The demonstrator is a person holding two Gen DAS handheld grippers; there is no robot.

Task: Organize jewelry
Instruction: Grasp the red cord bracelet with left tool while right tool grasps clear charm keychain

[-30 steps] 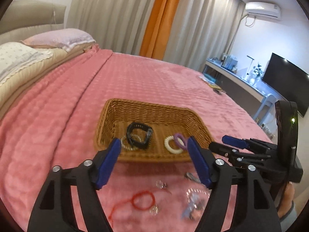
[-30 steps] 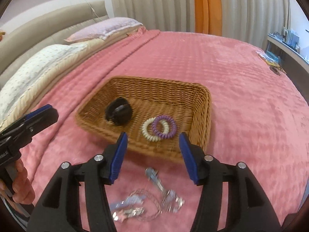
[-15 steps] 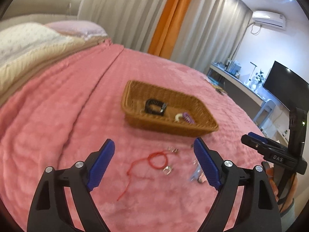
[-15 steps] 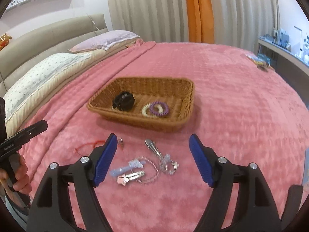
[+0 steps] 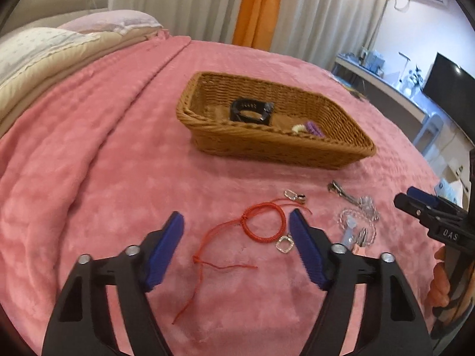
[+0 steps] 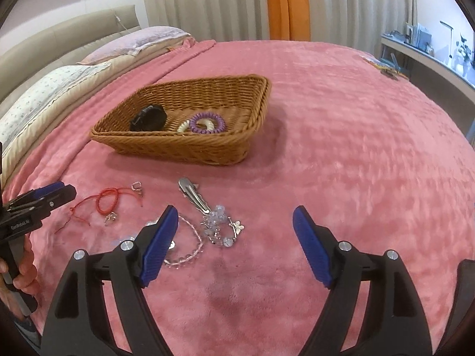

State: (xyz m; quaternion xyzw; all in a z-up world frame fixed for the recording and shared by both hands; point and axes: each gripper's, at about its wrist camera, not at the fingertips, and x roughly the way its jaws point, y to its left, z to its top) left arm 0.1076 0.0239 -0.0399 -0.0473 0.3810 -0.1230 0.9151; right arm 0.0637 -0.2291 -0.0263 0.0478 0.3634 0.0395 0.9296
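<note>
A wicker basket on the pink bed holds a black band and purple and cream coil ties. In front of it lie a red cord bracelet, small silver charms, a silver hair clip and a clear bead bracelet. My left gripper is open, just above the red bracelet. My right gripper is open above the clip and beads.
Pillows line the bed's left side. Curtains hang behind. A desk with a TV stands to the right. The pink blanket spreads wide to the right of the basket.
Both grippers have pulled back from the basket and come lower towards the loose jewelry on the blanket. Both stay open and empty.
</note>
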